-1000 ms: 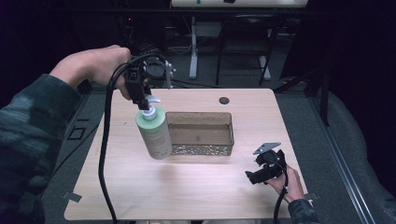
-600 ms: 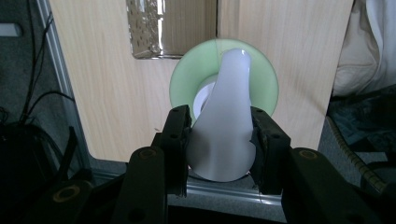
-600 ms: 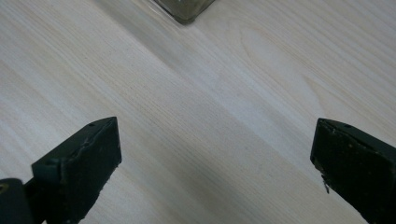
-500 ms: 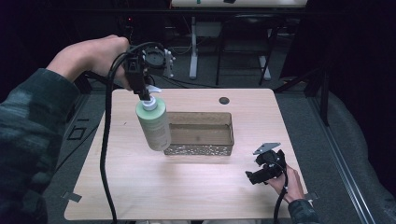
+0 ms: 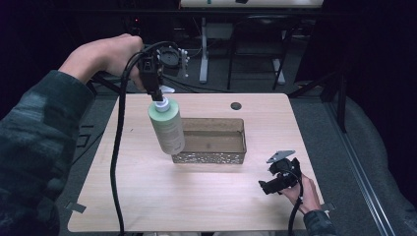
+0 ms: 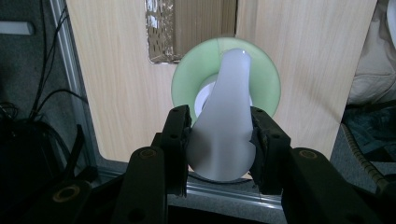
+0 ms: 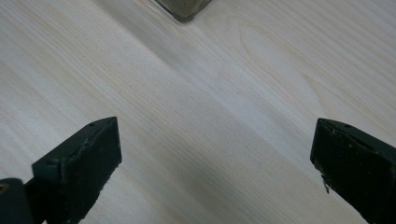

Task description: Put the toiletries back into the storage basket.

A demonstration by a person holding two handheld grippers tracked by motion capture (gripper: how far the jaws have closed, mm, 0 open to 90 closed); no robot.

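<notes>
A pale green pump bottle (image 5: 167,129) hangs in the air over the table's left half, just left of the metal mesh basket (image 5: 210,158). My left gripper (image 5: 156,96) points down and is shut on the bottle's white pump head. In the left gripper view the white pump head (image 6: 224,135) is squeezed between both jaws, with the green bottle shoulder (image 6: 184,79) below it. My right gripper (image 5: 267,187) rests low near the table's front right, held by a hand. In the right gripper view its jaws stand wide apart over bare wood (image 7: 210,121).
The wooden table (image 5: 147,196) has a small round black hole (image 5: 236,105) near its far edge. A black cable (image 5: 118,162) trails from the left gripper across the table's left side. Table legs and dark floor lie beyond the far edge.
The left hand has carried the bottle a little away from the person and slightly right, toward the basket's left end. The right gripper has stayed put.
</notes>
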